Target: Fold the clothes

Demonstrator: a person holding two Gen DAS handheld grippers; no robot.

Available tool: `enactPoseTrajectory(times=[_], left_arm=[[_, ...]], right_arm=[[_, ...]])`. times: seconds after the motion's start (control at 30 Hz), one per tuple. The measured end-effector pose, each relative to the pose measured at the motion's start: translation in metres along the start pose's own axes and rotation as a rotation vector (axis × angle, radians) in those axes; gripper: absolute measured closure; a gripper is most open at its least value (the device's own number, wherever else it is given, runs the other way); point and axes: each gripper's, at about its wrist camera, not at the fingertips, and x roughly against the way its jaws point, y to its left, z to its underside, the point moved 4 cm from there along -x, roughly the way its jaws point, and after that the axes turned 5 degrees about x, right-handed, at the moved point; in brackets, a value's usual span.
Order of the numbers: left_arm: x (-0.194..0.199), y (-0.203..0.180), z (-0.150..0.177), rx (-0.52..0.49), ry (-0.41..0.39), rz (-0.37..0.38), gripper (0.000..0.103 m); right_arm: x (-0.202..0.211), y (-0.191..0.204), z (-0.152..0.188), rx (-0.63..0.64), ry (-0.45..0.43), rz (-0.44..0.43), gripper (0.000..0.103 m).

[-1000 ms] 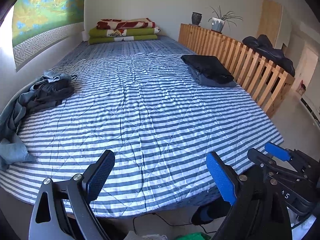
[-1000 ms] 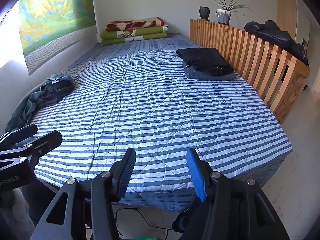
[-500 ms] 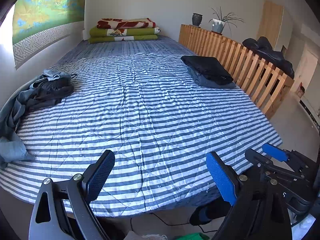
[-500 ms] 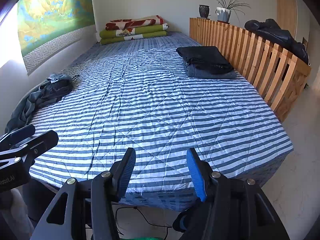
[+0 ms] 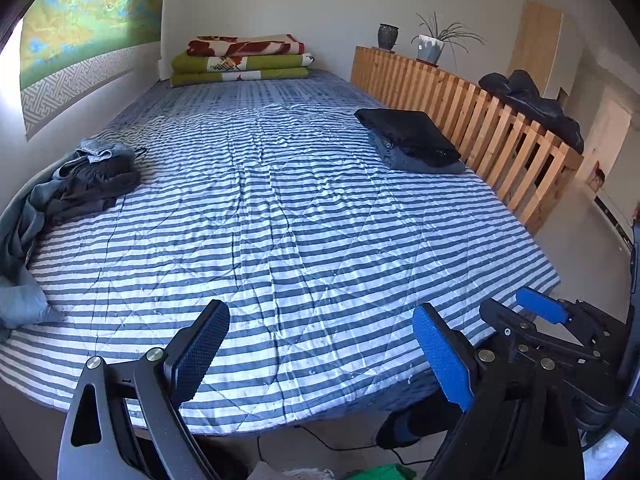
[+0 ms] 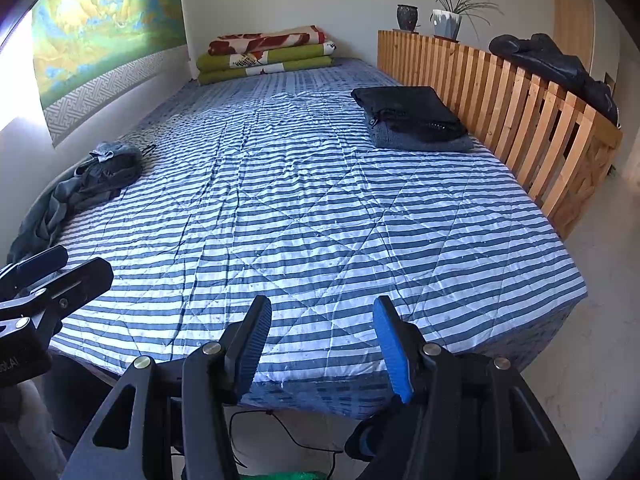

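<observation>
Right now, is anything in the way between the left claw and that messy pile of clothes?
Nothing visible. The left claw hangs open at the foot of the bed, and only bare striped quilt lies between it and the messy pile of clothes by the wall.

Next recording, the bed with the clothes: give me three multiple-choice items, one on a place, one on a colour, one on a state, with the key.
1. Where does the folded stack lie?
A. beside the wooden slatted rail
B. against the wall hanging
C. on the floor

2. What colour is the stack's top garment?
A. red
B. black
C. yellow

3. How do the two grippers stand?
A. both open, empty
B. both shut on cloth
C. one holds a garment

Key: A, the folded stack sits by the wooden slatted rail. B, its top layer is black over grey. A, the left gripper and right gripper show spread fingers over the striped quilt.
</observation>
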Motion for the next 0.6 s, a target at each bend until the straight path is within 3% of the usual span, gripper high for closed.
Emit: enactPoseTrajectory(times=[0.6], left_arm=[[0.0001, 0.0034, -0.0017, -0.005, 0.004, 0.002, 0.008]], right_arm=[[-0.0026, 0.0036, -0.0033, 0.016, 0.002, -0.005, 0.054]])
